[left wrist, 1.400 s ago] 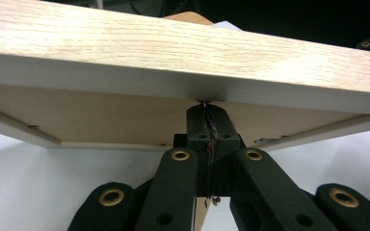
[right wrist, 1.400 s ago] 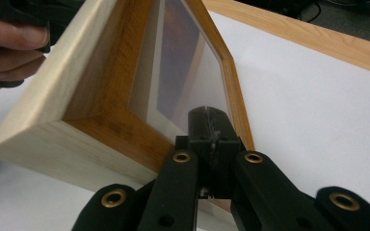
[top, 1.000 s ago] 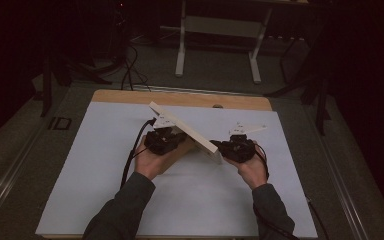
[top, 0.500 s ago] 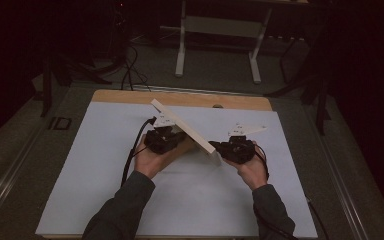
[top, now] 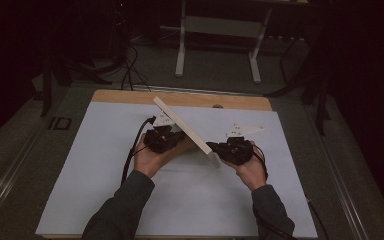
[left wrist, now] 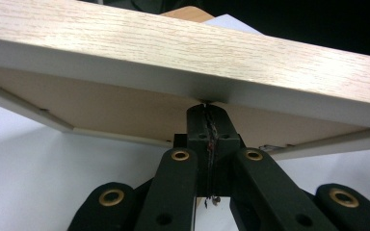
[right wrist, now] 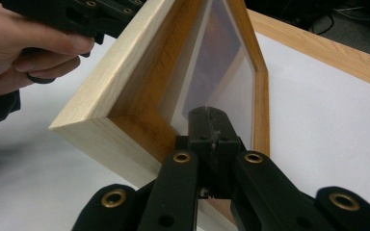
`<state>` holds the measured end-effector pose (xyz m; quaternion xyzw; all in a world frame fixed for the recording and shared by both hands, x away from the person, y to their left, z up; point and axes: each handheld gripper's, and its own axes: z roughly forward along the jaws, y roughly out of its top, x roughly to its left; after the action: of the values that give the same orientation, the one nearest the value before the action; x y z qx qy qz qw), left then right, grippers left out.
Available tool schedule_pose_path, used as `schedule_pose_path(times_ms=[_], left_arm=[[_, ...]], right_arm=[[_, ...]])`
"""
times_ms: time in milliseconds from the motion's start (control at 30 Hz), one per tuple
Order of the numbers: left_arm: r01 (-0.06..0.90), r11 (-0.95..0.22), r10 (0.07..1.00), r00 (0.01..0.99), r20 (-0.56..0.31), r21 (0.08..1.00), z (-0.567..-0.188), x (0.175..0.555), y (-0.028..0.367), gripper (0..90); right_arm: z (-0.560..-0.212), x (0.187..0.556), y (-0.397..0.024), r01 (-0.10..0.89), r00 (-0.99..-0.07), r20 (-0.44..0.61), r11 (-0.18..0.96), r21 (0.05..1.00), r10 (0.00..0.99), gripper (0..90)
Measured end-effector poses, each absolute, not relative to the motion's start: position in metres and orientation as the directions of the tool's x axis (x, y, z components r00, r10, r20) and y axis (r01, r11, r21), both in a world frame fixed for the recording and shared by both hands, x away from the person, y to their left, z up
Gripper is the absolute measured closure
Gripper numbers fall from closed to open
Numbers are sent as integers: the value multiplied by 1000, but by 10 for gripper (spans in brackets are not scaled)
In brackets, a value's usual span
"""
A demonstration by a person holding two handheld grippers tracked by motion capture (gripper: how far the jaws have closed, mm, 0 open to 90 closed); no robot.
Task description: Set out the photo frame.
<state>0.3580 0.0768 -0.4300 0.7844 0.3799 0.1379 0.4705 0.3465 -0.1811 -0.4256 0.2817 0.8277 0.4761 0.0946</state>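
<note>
I saw a light oak-grained picture frame (top: 184,126), square-edged with a smooth glazed front, propped tilted on the white surface (top: 105,165) between my tools. The left tool (top: 172,134) and right tool (top: 219,148) were both pressed together, empty, tips against it. Nothing had moved since a second earlier.

The high view is dimly lit: the white sheet (top: 105,165) on the table is rendered dull grey, and the room from 9 through 12 to 3 o'clock is lost in near-black, with grain throughout. Soft shadows are cast beneath the forearms. In the left gripper view, strong light is received on the wooden frame (left wrist: 183,53), grain lines sharp, while the near jaws are slightly soft. In the right gripper view, the hand (right wrist: 24,48) at 10 o'clock is blurred, and a muted reflection is carried on the glass.
</note>
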Motion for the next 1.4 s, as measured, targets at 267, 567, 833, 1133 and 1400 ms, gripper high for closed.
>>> schedule_pose_path(times_ms=[267,567,833,1133,1400], left_arm=[[465,-277,725,675,-135,841,-431,359,77,900],[467,-277,725,676,-137,840,-430,361,79,900],[469,-281,722,679,-137,838,-430,363,80,900],[462,-289,707,694,-139,838,-430,365,82,900],[446,-298,689,712,-134,844,-431,366,82,900]], right_arm=[[-425,345,-177,366,-832,105,397,842,545,898],[-424,344,-173,353,-842,97,405,844,531,898],[-423,343,-165,340,-852,91,413,845,515,899],[-421,341,-158,331,-860,85,422,844,503,899],[-421,340,-150,321,-869,80,433,842,489,898]])
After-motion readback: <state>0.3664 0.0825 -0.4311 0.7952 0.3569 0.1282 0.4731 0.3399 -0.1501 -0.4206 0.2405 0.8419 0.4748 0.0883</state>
